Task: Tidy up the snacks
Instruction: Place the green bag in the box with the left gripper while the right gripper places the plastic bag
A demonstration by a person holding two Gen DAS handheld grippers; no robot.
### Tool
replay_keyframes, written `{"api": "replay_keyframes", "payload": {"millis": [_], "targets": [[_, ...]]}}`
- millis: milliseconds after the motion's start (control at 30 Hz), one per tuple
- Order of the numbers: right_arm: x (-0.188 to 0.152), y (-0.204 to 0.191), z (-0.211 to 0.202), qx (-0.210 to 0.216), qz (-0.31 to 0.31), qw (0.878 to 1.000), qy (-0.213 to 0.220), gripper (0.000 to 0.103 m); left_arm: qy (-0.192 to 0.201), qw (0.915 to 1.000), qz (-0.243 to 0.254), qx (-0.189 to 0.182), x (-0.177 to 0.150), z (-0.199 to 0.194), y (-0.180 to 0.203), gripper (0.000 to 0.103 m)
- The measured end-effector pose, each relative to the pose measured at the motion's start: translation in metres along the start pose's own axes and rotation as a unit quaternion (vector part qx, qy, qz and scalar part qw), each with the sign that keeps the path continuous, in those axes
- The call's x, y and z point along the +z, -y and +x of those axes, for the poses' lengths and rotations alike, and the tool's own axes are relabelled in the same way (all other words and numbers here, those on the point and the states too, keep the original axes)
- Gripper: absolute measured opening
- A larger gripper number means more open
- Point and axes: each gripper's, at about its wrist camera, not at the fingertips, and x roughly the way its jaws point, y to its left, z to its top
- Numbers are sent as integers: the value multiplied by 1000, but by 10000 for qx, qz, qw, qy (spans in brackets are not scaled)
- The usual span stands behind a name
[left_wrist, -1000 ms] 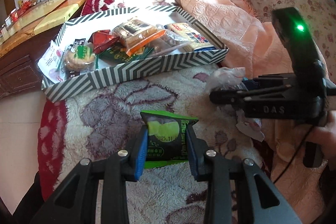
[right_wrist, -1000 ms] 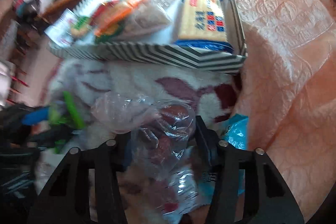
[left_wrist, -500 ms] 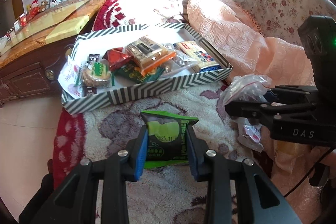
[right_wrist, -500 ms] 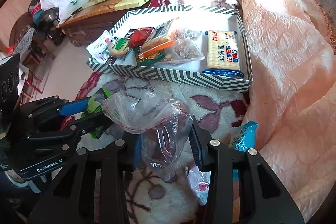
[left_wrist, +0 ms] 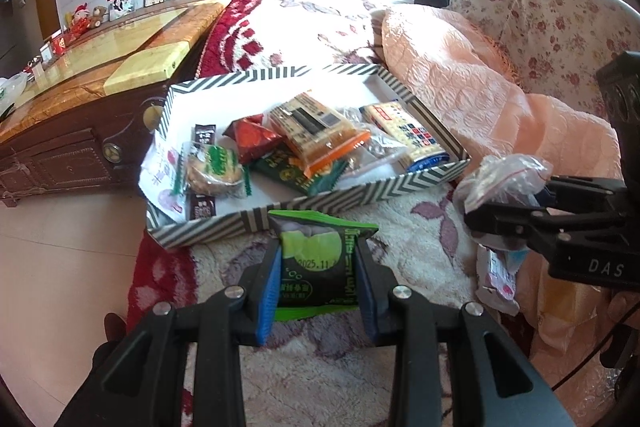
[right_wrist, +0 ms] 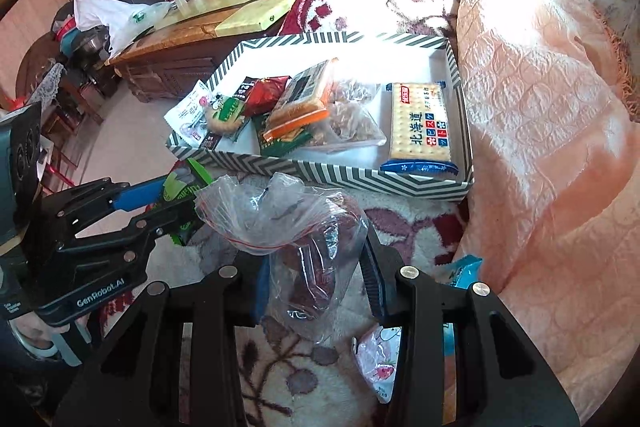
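Snacks mostly sit inside the striped black-and-white cardboard box [left_wrist: 256, 223] on the fluffy white-and-maroon floral blanket [left_wrist: 420, 239]; several are piled toward its left end, among them a round biscuit in a clear wrapper with green print [left_wrist: 214, 169] and a red foil packet [left_wrist: 252, 139], and a long cracker pack with blue end [right_wrist: 420, 127] lies along the right wall. Left gripper [left_wrist: 316, 269] is clamped on a green foil snack packet with a date stamp [left_wrist: 316, 263], pads pressing both sides. Right gripper [right_wrist: 312, 267] grips a crinkled clear plastic zip bag holding dark red-brown pieces [right_wrist: 304, 247], fingers pinching the bag's lower part while the top flops loose. Change over the last second: both packs are now lifted off the blanket, and both views look down into the box from higher up, its near wall just past each pack. Likely meaning: pickup done for both, and the drop into the box comes next. Free floor shows in the box's middle and far half, so there is room. A pink-and-white sachet [right_wrist: 378, 367] and a blue packet [right_wrist: 460, 271] lie on the blanket near the peach quilted cover [right_wrist: 540, 147], not yet collected.
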Motion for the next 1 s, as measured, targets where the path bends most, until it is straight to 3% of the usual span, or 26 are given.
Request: {"api": "replay_keyframes", "payload": {"millis": [1000], "targets": [[27,-1,2,-101,-90,9999,70,38,92,9995,-161,254,26,10,-26,36]]}}
